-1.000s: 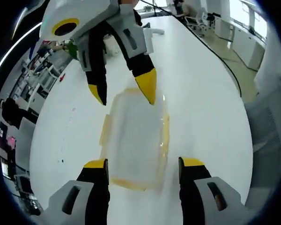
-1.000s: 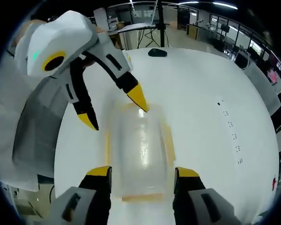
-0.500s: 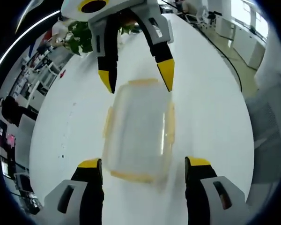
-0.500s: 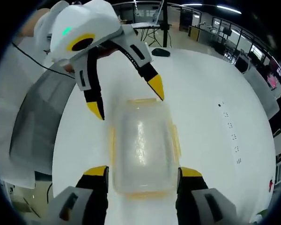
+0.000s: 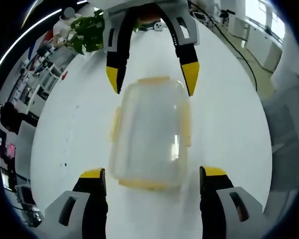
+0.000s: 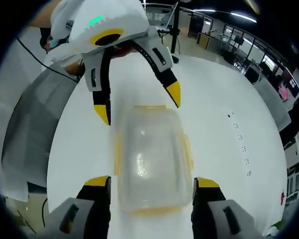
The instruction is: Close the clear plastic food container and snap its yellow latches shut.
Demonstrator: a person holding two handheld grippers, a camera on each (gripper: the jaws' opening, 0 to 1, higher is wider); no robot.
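A broad white table (image 5: pixel 229 124) carries everything. In the middle of it lies the clear plastic food container (image 5: pixel 150 130), its lid on top and its yellow latches (image 5: pixel 186 127) along all 4 edges; whether they are snapped down cannot be told through the blur. The 2 grippers face each other from opposite short ends of the container. In the left gripper view, the left gripper (image 5: pixel 151 174) sits at the near end with its yellow-tipped fingers spread wider than the box, grasping nothing, and the right gripper (image 5: pixel 152 77) hangs over the far end, equally spread. In the right gripper view, the right gripper (image 6: pixel 149 182) has its fingers parted on either side of the container's near end, while the left gripper (image 6: pixel 138 104) hovers released above the far end. A green potted plant (image 5: pixel 89 32) stands at the table's far edge.
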